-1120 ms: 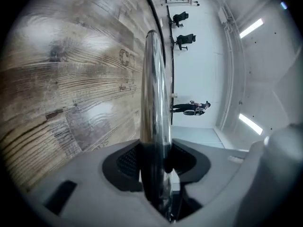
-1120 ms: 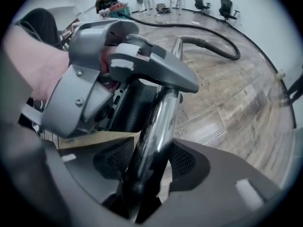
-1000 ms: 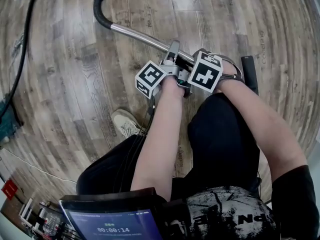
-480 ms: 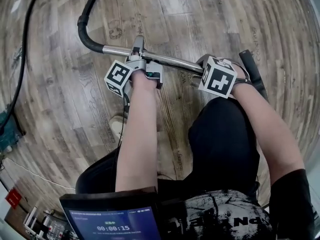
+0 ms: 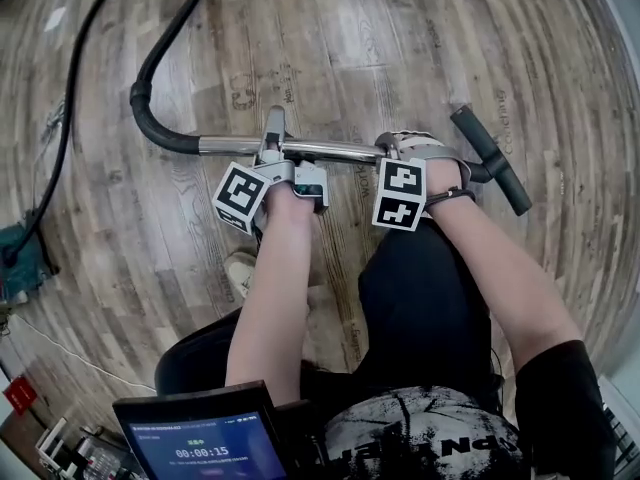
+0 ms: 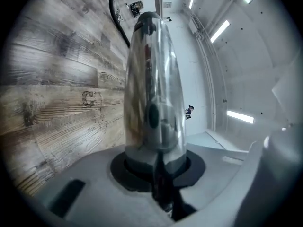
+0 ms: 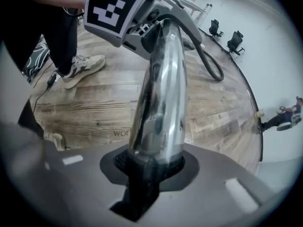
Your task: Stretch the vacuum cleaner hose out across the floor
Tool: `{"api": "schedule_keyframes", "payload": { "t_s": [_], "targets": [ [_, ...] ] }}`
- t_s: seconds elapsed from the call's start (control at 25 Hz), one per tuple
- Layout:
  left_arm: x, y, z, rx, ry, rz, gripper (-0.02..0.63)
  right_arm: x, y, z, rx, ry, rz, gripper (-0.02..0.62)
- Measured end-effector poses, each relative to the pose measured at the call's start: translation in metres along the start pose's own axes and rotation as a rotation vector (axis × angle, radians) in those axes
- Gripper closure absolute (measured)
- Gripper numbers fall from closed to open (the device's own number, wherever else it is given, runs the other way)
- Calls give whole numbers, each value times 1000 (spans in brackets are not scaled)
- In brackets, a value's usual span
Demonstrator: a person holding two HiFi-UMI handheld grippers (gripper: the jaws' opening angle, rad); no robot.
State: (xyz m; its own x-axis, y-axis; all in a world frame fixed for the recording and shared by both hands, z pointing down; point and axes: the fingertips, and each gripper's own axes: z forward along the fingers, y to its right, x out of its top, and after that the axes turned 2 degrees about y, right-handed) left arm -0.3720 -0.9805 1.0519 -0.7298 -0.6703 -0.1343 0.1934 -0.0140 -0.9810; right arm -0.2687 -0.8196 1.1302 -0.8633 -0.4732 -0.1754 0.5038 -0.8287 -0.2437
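Head view: your left gripper (image 5: 274, 152) and right gripper (image 5: 402, 148) both sit on the chrome tube (image 5: 340, 150), which lies level across mid-frame; the black hose (image 5: 142, 120) curves off its left end toward the upper left, slack on the wooden floor (image 5: 480, 38). Left gripper view: the jaws have just been closing and now clamp the tube; right gripper view: likewise, clamped on the tube. Keep both grips firm and the tube level; draw steadily away from the hose so it straightens without kinking.

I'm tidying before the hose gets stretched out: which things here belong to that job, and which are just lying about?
Job: metal tube, black hose, black handle.
Lying about: green box, thin cable, tablet.
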Motion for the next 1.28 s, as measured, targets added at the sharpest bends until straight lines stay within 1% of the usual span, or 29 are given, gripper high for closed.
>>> {"api": "schedule_keyframes", "payload": {
  "t_s": [0.2,0.4,0.48,0.6,0.72,0.88,1.08,1.16,1.28],
  "targets": [
    [-1,12,3,-12,-43,25,548,3,0,-10,26,13,12,492],
    [-1,33,7,-21,-84,8,548,6,5,-34,26,-15,48,492],
    [-3,47,5,-12,-113,4,548,7,3,-52,34,-26,77,492],
    [-5,81,2,11,-150,1,548,10,4,-90,58,-37,123,491],
    [-10,129,-9,40,-173,7,549,18,-6,-146,123,-31,201,491],
    [-17,215,-45,76,-215,29,549,34,-34,-246,242,-10,312,491],
    [-35,329,-97,109,-255,37,552,40,-55,-378,333,7,360,489],
    [-49,374,-121,125,-275,38,552,36,-67,-432,369,21,376,489],
    [-74,439,-158,128,-295,48,551,26,-88,-506,413,53,390,489]
  ]
}}
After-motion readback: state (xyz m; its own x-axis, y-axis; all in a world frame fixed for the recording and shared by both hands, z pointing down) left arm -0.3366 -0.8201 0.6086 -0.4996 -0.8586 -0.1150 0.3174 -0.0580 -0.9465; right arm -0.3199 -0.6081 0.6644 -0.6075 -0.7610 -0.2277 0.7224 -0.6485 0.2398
